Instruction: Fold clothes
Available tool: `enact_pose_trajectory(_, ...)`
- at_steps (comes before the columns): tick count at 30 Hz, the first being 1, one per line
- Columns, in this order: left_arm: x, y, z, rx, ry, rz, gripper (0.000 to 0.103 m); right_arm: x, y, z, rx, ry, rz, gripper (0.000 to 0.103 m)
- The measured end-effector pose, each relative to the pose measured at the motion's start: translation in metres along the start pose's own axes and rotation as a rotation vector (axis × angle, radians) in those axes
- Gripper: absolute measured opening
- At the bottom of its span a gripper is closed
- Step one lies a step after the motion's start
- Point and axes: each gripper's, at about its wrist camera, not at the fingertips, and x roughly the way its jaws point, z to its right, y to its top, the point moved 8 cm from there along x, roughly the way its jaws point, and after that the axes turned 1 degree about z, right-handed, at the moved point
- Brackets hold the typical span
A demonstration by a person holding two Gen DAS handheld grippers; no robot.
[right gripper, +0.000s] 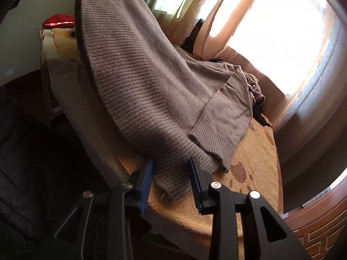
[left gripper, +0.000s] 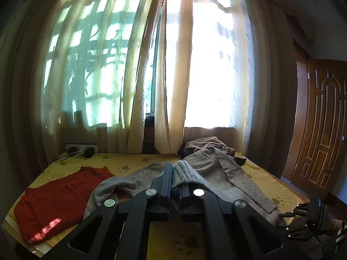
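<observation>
A grey-brown knit sweater [left gripper: 216, 169] lies across the bed, its ribbed hem lifted at the near side. My left gripper [left gripper: 175, 169] is shut on a bunched fold of that hem, and the cloth hangs down on both sides of the fingers. In the right wrist view the same sweater [right gripper: 151, 75] rises steeply to the upper left, and its lower corner rests on the sheet. My right gripper [right gripper: 172, 166] stands open around that corner. The blue-lined pads sit a little off the knit on each side.
A red garment [left gripper: 54, 199] lies flat on the left of the yellow paw-print sheet [left gripper: 130, 162]. A crumpled brown garment [left gripper: 208, 144] sits by the curtains [left gripper: 164, 86]. A power strip [left gripper: 81, 148] is at the far left corner, and a wooden door [left gripper: 323, 130] stands at right.
</observation>
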Motion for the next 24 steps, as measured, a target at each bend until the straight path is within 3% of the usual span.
enact_pose_trajectory(7,0.013,-0.004,-0.020,-0.089,0.011,-0.032,0.005,-0.011,-0.011,0.018,0.104,0.016,-0.005,0.036)
enact_pose_trajectory(15,0.010,-0.006,-0.017,-0.077,-0.004,-0.037,0.005,-0.009,-0.013,0.006,0.116,0.064,-0.002,0.035)
enact_pose_trajectory(16,0.008,-0.007,-0.017,-0.077,0.000,-0.038,0.005,-0.008,-0.012,0.008,0.136,0.078,-0.002,0.032)
enact_pose_trajectory(17,0.007,-0.007,-0.019,-0.079,0.006,-0.041,0.005,-0.007,-0.011,0.009,0.156,0.091,-0.003,0.011)
enact_pose_trajectory(20,0.003,-0.014,-0.028,-0.091,0.035,-0.059,0.005,-0.018,-0.002,0.022,0.218,0.098,0.033,0.008)
enact_pose_trajectory(24,-0.008,-0.039,-0.045,-0.115,0.082,-0.126,0.005,-0.063,0.009,0.066,0.344,0.071,0.126,0.007)
